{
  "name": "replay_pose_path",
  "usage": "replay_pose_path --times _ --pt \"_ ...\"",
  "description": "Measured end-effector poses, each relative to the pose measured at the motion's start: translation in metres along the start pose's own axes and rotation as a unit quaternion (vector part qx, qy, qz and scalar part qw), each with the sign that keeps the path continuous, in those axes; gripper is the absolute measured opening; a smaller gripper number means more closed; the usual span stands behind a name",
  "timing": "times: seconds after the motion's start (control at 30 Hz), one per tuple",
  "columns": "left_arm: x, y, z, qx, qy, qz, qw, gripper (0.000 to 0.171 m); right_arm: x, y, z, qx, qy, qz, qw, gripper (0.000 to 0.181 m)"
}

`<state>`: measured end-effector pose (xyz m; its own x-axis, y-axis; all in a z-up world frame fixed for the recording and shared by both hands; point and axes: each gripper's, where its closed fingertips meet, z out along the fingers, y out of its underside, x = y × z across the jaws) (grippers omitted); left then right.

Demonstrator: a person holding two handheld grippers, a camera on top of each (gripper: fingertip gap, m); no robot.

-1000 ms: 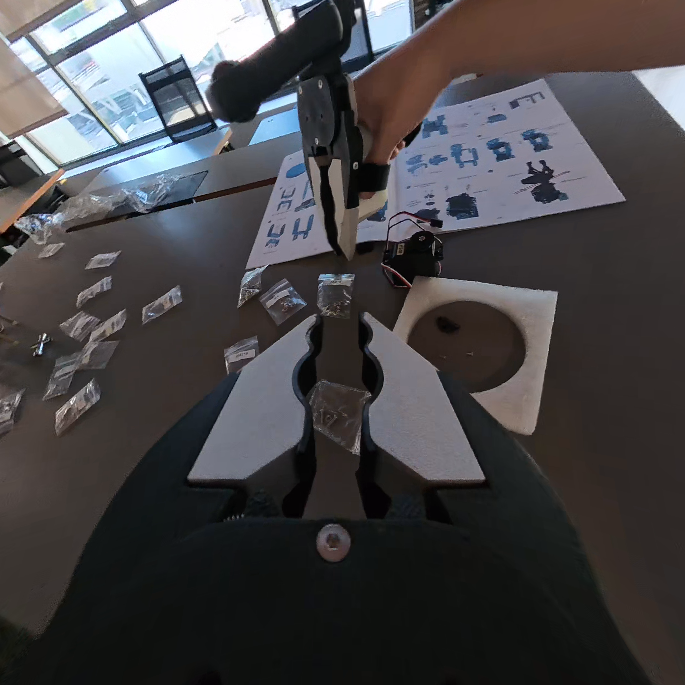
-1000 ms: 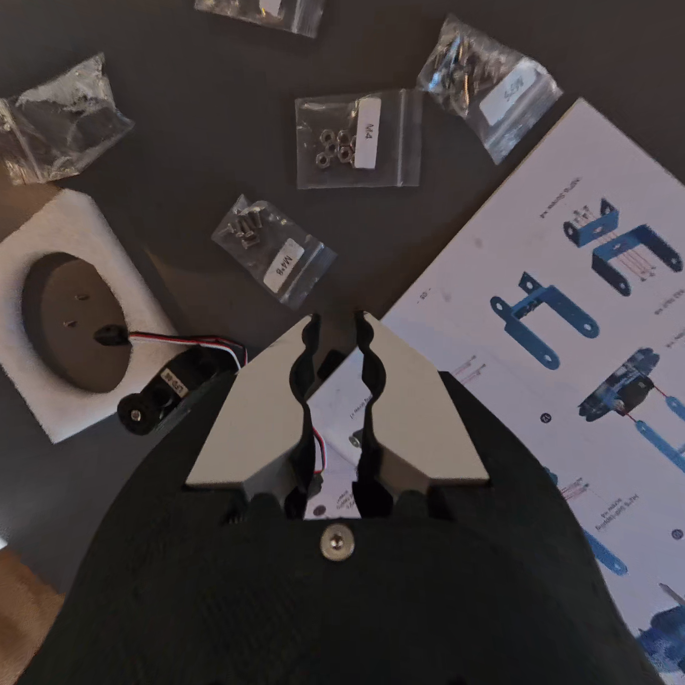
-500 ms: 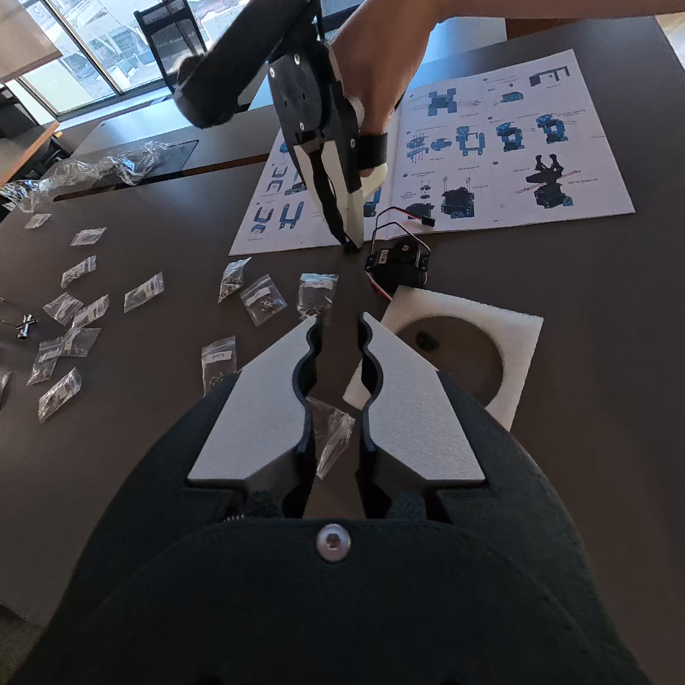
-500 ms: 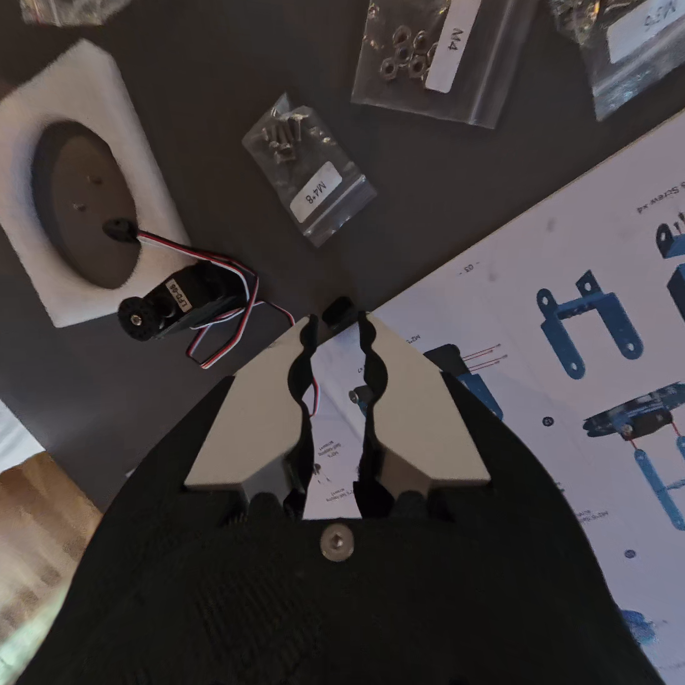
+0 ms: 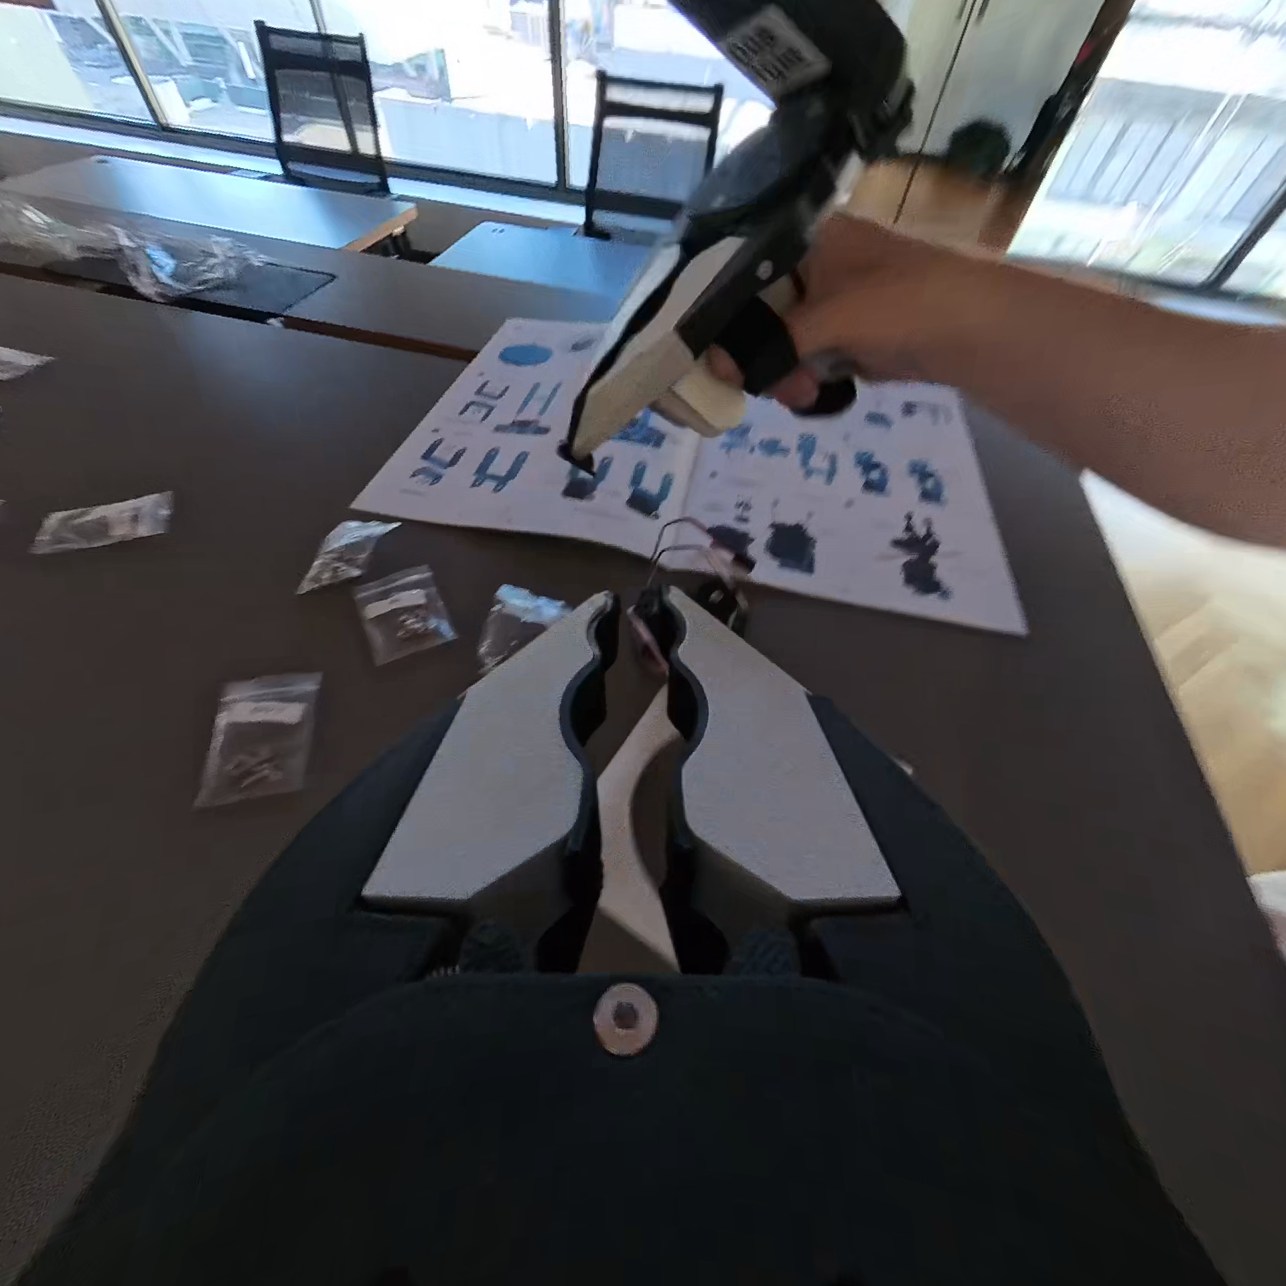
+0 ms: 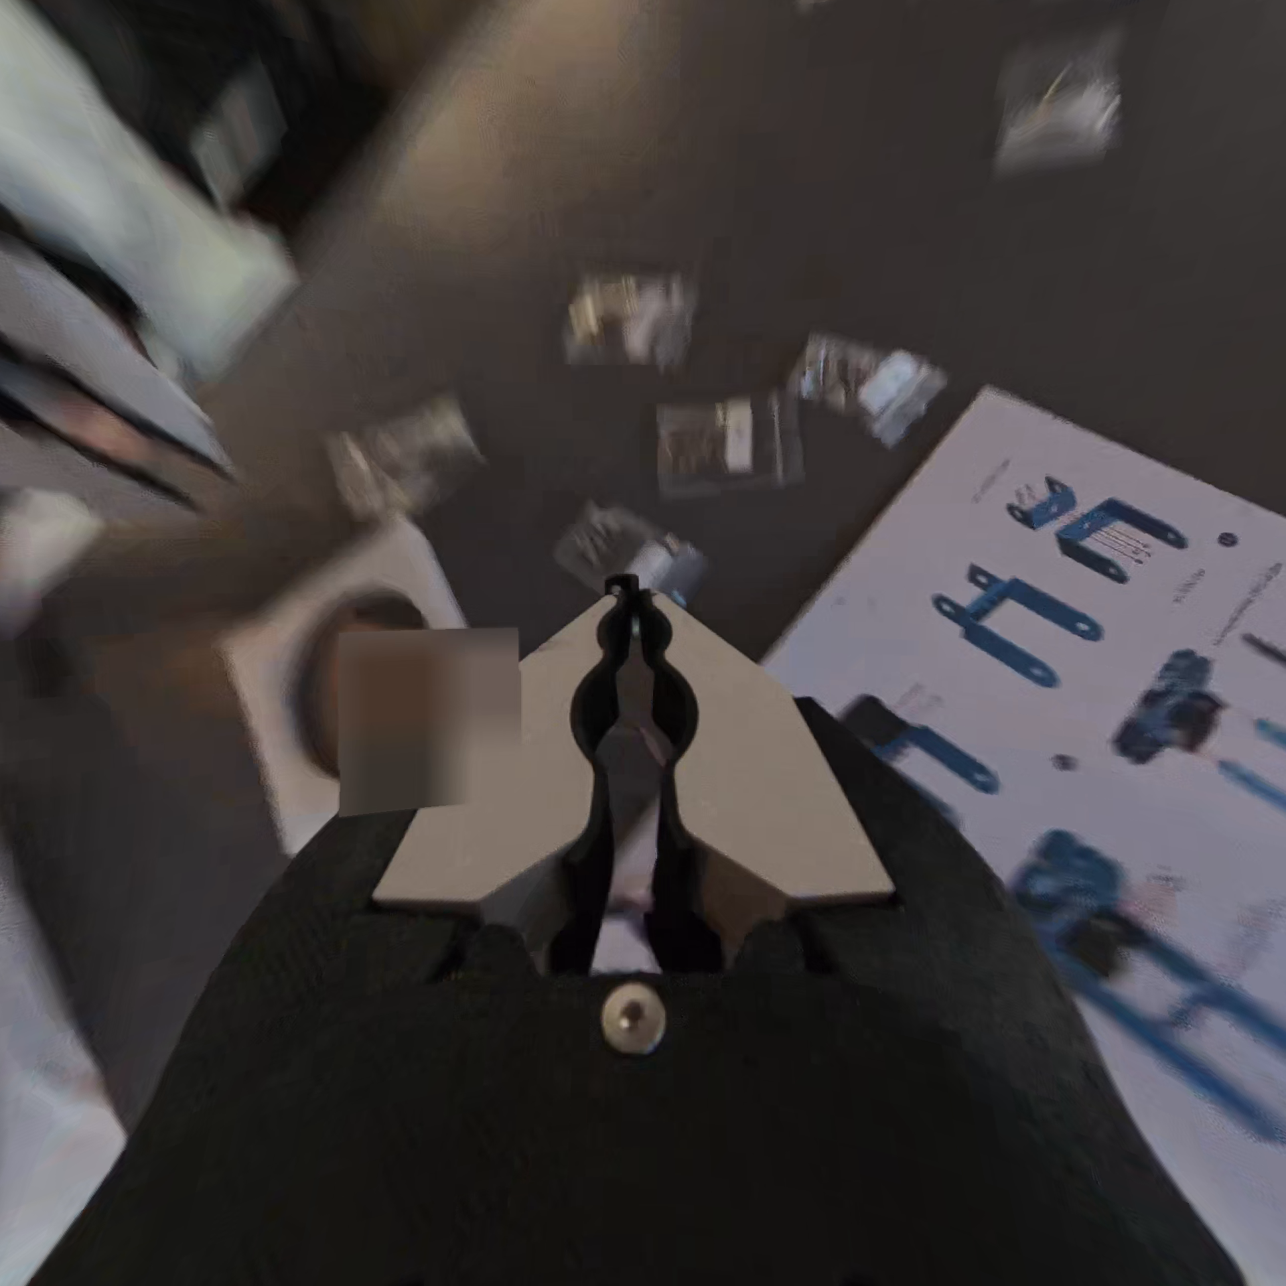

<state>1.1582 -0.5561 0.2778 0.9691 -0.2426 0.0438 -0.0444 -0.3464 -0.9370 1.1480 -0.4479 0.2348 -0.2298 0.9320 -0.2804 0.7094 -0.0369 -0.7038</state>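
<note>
Right gripper (image 6: 632, 591), earlier parted near the surface (image 5: 209, 431), now raised and clenched on a small black part (image 6: 621, 583); left gripper (image 5: 640, 609) remains parted, empty.

Each gripper, left gripper (image 5: 641, 612) and right gripper (image 6: 632, 591), has two pale grey wedge-shaped fingers with wavy black inner edges, a rounded black body and a silver screw at 6 o'clock. A black strap wraps one finger of the person's hand (image 5: 863, 327).
</note>
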Motion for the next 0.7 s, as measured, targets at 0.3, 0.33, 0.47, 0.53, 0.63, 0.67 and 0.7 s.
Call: replay_pose_path --times 0.3,0.33,0.47,0.53,0.63,0.67,0.7 --pt "0.028 -0.039 0.055 0.016 -0.017 -0.036 0.999 0.018 -0.056 -0.013 -0.062 0.319 -0.072 0.215 0.92 0.0" --pt "0.029 -0.041 0.059 0.015 -0.021 -0.037 0.999 0.017 -0.057 -0.011 -0.063 0.325 -0.071 0.215 0.918 0.0" --pt "0.033 -0.043 0.069 0.004 -0.035 -0.033 0.999 0.01 -0.061 -0.006 -0.067 0.337 -0.067 0.215 0.914 0.0" --pt "0.038 -0.043 0.073 0.001 -0.024 -0.037 0.999 0.006 -0.059 -0.003 -0.069 0.344 -0.054 0.215 0.912 0.0" --pt "0.046 -0.042 0.076 -0.004 -0.008 -0.042 0.999 0.011 -0.057 0.002 -0.071 0.348 -0.044 0.217 0.911 0.0" --pt "0.046 -0.041 0.077 -0.007 -0.012 -0.041 0.999 0.009 -0.059 0.001 -0.071 0.351 -0.049 0.216 0.91 0.0" --pt "0.045 -0.04 0.078 -0.01 -0.017 -0.039 0.999 0.004 -0.061 0.002 -0.07 0.352 -0.05 0.215 0.91 0.0"
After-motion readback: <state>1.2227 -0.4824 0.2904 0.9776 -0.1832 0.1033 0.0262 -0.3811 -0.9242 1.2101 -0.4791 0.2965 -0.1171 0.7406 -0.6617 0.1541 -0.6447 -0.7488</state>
